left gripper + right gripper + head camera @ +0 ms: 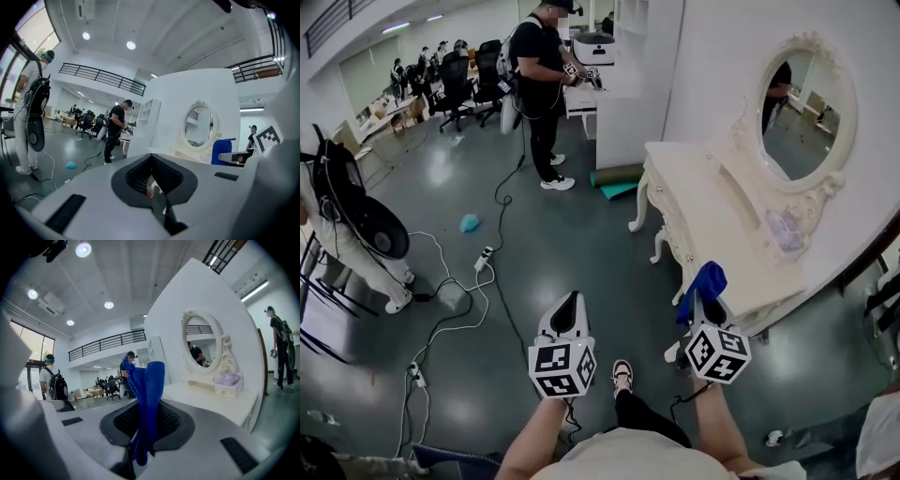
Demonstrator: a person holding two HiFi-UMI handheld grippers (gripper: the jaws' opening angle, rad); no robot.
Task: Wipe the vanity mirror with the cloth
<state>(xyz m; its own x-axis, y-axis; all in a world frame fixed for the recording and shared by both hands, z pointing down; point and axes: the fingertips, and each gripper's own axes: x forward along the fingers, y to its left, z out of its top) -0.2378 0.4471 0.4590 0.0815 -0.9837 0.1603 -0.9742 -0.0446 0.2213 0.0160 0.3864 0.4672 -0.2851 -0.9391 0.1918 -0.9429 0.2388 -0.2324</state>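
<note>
Grey polished floor (534,253) spreads round us, strewn with white cables, and a tall white wall panel (722,56) rises at the right. Against it stands the cream vanity table (698,202) on curled legs. Above it hangs the vanity mirror (802,108) – oval, in a carved cream frame, its glass reflecting a figure in a dark top. A person in black (539,84) stands well apart, by a white cabinet.

We hold the left gripper (570,300) out over the floor, its jaws pressed together on nothing. Our right gripper (701,298) hovers at the table's near front edge, well short of the mirror. It pinches the cloth (147,394) – deep blue, ribbed in texture, bunched into upright folds that stand above the jaws, with a short tail hanging below them. A small lilac bundle (785,230) lies on the table's raised shelf under the mirror.
</note>
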